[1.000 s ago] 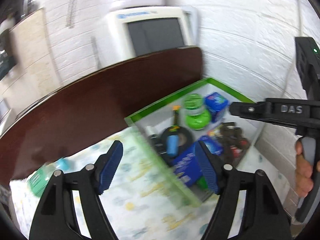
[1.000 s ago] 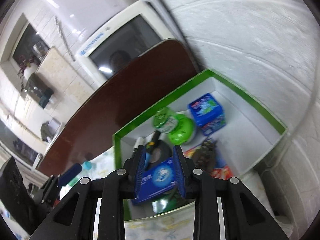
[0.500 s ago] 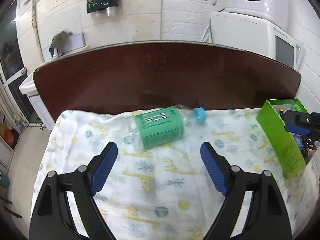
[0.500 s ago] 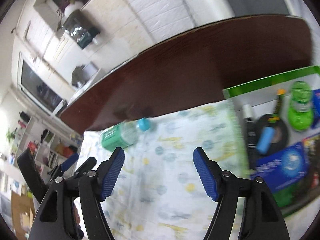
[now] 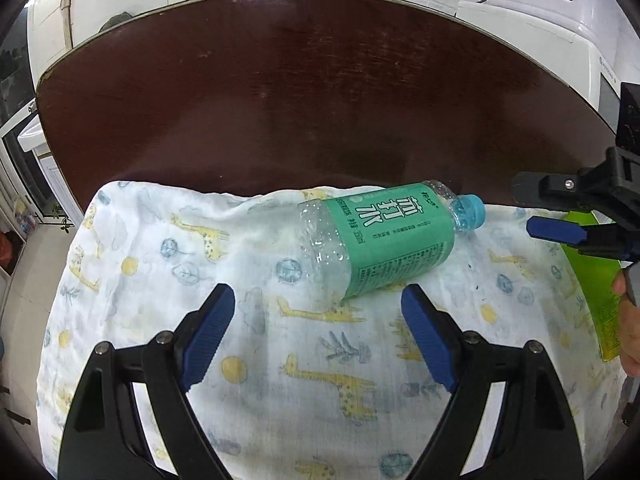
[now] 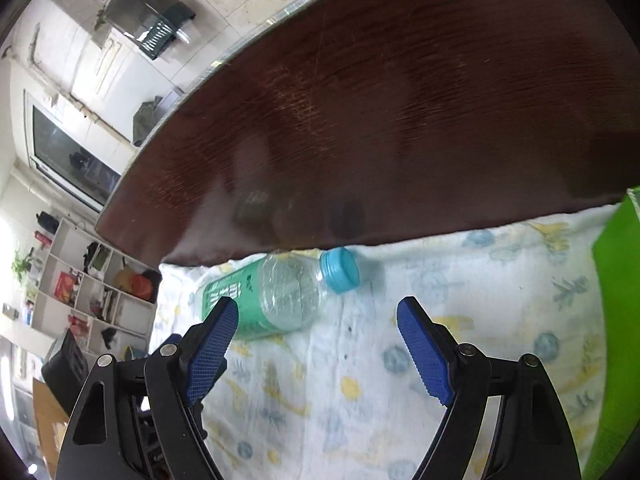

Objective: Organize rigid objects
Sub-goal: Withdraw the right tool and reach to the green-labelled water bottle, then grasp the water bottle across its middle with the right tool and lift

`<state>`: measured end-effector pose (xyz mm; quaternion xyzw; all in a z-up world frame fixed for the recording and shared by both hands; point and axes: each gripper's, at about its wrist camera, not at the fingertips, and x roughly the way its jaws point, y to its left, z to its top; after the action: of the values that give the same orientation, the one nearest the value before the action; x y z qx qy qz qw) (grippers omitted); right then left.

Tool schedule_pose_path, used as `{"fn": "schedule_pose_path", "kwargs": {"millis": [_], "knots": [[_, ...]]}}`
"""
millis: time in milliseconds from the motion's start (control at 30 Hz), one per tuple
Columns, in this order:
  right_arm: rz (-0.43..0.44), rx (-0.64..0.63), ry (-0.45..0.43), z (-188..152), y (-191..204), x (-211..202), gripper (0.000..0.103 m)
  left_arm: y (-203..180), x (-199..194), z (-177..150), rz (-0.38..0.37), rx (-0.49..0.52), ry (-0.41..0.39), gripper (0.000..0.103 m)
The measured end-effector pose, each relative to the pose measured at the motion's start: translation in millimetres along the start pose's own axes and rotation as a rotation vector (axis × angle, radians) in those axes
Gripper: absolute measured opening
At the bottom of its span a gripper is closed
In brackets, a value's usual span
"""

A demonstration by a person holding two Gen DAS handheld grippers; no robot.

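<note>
— What's on the big dark wooden table [image 5: 320, 92] right now?

— A white cloth printed with giraffes [image 5: 280, 320] covers the near part of it, its far edge lying across the wood. At the cloth's right edge stands the wall of a bright green box [image 6: 618, 320]; what's inside can't be seen from here.

— And the thing being tidied?

— A clear plastic bottle with a green label [image 5: 384, 240] lies on its side near the cloth's far edge, closer to the right-hand side than the left. Its blue cap [image 6: 340, 270] points towards the green box, with bare cloth between them.

— Where are the grippers relative to it?

— The left gripper [image 5: 320, 332] hangs over the middle of the cloth, angled down, jaws spread wide with nothing between them. They have just been opening. The bottle's base sits just beyond the fingertips, nearer the right blue pad [image 5: 426, 338] than the left, touching neither.

— The right one?

— The right gripper [image 6: 318, 344] is also wide apart and empty, its jaws having just been opening too. In its own view the bottle lies just past the left fingertip, whose blue pad [image 6: 212, 350] overlaps the label; I can't tell whether it touches. The cap sits beyond the gap between the fingers. A person's hand [image 5: 630, 320] on the grip shows at the right rim of the left view.
</note>
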<state>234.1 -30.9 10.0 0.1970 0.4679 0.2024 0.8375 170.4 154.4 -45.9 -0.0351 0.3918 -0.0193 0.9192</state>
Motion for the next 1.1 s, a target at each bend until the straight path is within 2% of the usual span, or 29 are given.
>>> {"fn": "schedule_pose_path", "kwargs": {"millis": [200, 467, 567, 600, 667, 833, 1100], "knots": [[0.032, 0.030, 0.038, 11.0, -6.0, 25.9, 0.083, 2.4, 14.6, 9.0, -0.040, 0.001, 0.001, 0.085], [0.082, 0.049, 0.065, 19.0, -12.2, 45.6, 0.083, -8.5, 31.0, 26.0, -0.058, 0.067, -0.003, 0.085], [0.097, 0.053, 0.089, 17.3, -10.2, 51.0, 0.083, -12.2, 32.5, 31.3, -0.091, 0.083, -0.010, 0.079], [0.104, 0.051, 0.095, 15.6, -9.4, 52.3, 0.084, -14.7, 33.1, 33.0, -0.109, 0.090, -0.006, 0.074], [0.078, 0.023, 0.087, 12.0, -2.2, 53.8, 0.084, -18.4, 33.4, 35.8, -0.096, 0.107, -0.016, 0.075], [0.043, -0.003, 0.070, 5.5, 8.1, 53.2, 0.084, -24.5, 26.1, 40.4, -0.092, 0.121, -0.030, 0.073], [0.036, -0.027, 0.003, 2.6, 11.5, 15.4, 0.084, -43.2, -16.5, 47.9, -0.110, 0.146, -0.081, 0.073]]}}
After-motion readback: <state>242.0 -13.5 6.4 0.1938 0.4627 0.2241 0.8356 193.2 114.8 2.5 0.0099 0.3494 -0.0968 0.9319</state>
